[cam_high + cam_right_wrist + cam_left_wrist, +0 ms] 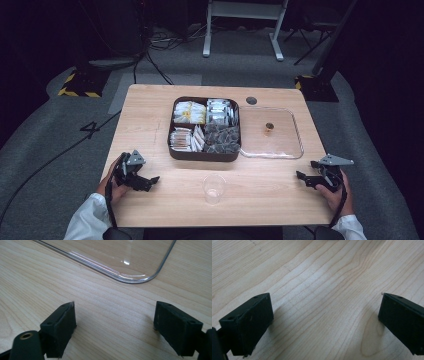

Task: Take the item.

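A light wooden table (150, 115) is seen from above, standing on grey carpet, with its bare grain also seen under the jaws in both gripper views. At its middle and toward the far edge a dark brown compartment tray (204, 154) is set, divided into four sections that are packed with wrapped sachets: yellow and white ones at the far left, silvery ones at the far right, pale ones at the near left and dark ones at the near right. Just right of the tray, touching or nearly touching its side, a clear plastic lid (290, 150) is laid flat, and a small brown knob (269, 128) is seen at its centre. A rounded corner of this lid (130, 280) is shown beyond the jaws in the right gripper view.

The left gripper (150, 181) is held at the near left of the table, resting at or just over the surface, with its jaws spread wide and only bare wood between them (325, 315). The right gripper (303, 177) is held at the near right, just near of the lid, and its jaws (115, 322) are likewise wide apart with nothing between them.

A small clear plastic cup (214, 188) stands upright near the near edge, between the two grippers and apart from both.
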A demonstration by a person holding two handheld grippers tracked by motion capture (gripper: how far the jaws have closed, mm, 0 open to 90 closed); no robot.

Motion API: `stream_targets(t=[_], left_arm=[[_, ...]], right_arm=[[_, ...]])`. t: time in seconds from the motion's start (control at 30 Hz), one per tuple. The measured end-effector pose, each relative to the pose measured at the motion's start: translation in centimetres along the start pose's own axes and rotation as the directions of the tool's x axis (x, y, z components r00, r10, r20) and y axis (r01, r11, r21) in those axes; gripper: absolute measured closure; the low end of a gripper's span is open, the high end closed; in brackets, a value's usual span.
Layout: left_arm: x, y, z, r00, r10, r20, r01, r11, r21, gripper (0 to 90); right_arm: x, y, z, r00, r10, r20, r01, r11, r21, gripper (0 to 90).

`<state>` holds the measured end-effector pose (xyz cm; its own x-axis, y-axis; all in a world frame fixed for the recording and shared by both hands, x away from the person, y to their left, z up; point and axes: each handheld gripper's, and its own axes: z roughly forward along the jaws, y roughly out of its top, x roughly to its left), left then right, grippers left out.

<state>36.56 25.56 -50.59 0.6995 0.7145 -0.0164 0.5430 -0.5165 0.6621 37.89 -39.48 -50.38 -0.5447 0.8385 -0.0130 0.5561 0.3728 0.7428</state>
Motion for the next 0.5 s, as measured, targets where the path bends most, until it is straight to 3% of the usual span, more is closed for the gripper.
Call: stream_targets(t=[0.27,0.37,0.4,0.47,0.5], left_arm=[[0.1,-0.1,-0.1,1.0000,0.003,0.006,-0.003,1.0000,0.000,0.3],[0.4,-0.1,-0.4,0.9986,0.039,0.035,-0.040,0.9992,0.010,1.5],[0.5,-0.1,-0.6,0.9985,0.041,0.036,-0.041,0.9992,0.005,5.3],[0.6,0.1,-1.0,0.9972,0.049,0.057,-0.048,0.9988,-0.012,23.6],[0.6,0.3,-1.2,0.9974,0.051,0.052,-0.051,0.9987,-0.011,23.3]], right_arm=[[0.0,0.0,0.0,1.0000,0.001,0.002,-0.001,1.000,0.000,18.0],[0.0,0.0,0.0,1.0000,-0.001,0.004,0.001,1.000,0.000,17.9],[0.0,0.0,0.0,1.0000,0.000,0.004,0.000,1.000,0.000,17.9],[0.0,0.0,0.0,1.0000,0.000,0.003,0.000,1.000,0.000,18.0],[0.0,0.0,0.0,1.0000,0.000,0.003,0.000,1.000,0.000,18.0]])
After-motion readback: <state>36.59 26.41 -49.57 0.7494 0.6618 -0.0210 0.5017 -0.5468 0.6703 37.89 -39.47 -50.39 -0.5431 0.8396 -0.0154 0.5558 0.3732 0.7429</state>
